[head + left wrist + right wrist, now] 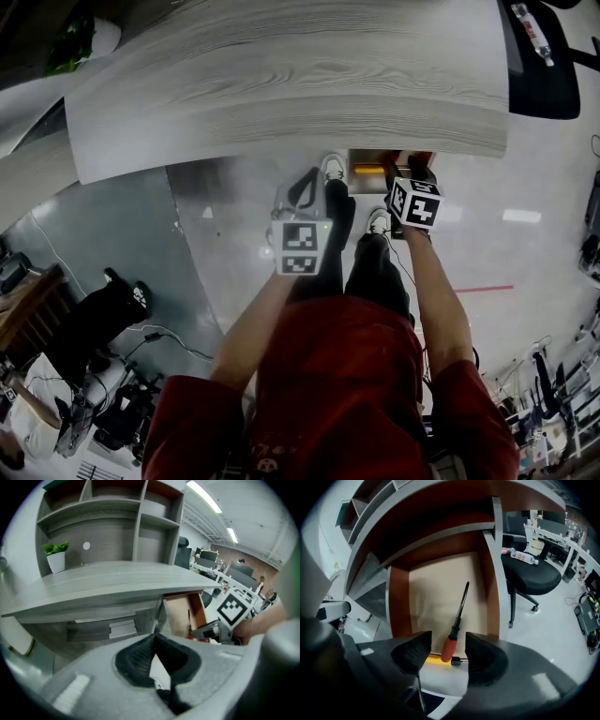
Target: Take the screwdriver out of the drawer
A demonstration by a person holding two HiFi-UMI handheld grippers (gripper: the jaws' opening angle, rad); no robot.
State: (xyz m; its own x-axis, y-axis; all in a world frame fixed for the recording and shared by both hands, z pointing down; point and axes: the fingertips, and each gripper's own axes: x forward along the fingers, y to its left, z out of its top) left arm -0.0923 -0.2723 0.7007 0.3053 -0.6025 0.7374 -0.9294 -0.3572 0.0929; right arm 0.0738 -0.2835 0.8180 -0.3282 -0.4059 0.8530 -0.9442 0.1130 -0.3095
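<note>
Pulled-out drawer [436,588] lies roomy around the red-handled, black-shafted screwdriver [455,629]. The right gripper [447,649] has its fingers spread, framing the handle; the left gripper [155,644] has its fingers pressed together, empty.

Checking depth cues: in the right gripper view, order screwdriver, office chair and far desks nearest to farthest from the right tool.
1. screwdriver, in the drawer, straight ahead.
2. office chair, to the right.
3. far desks, upper right.

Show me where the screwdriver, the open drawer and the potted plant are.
screwdriver [448,648], right gripper view, on its red handle.
drawer [436,597], right gripper view, on its bare bottom panel.
potted plant [56,561], left gripper view, on its white pot.
</note>
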